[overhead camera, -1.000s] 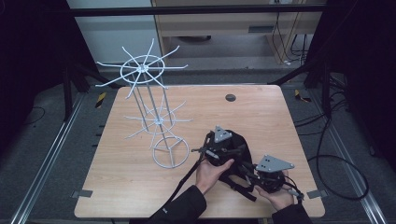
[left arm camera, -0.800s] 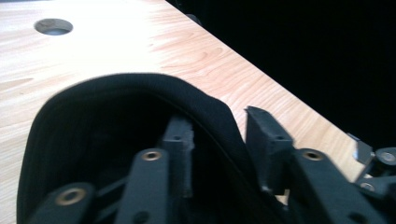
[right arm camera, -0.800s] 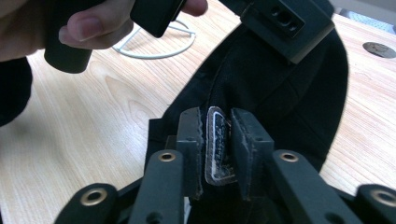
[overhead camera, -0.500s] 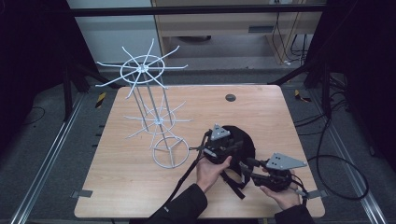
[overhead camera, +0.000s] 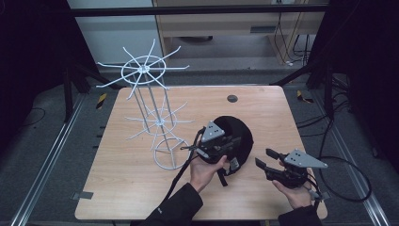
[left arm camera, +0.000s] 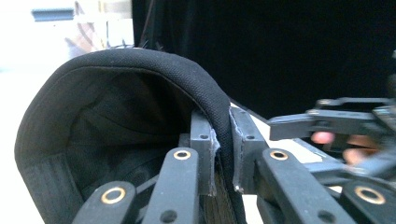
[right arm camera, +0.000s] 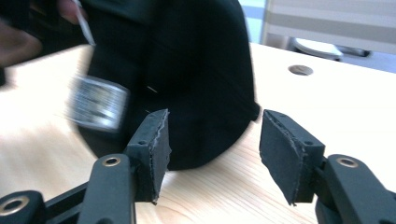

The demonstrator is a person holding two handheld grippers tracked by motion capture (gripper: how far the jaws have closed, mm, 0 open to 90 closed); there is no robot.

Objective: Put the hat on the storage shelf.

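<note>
Table (overhead camera: 141, 197) bare wood, wire rack (overhead camera: 155, 117) far left, likely hanging spot. Black cap (overhead camera: 237, 132) near-right of rack, rim pinched by left gripper (left arm camera: 220, 158), probably to lift it. Right gripper (overhead camera: 268, 160) near right, jaws apart, aimed at cap.

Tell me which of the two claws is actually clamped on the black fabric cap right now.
The left claw, pinching the black fabric cap's edge between its jaws. The right claw is open, jaws apart, with nothing between them.
</note>
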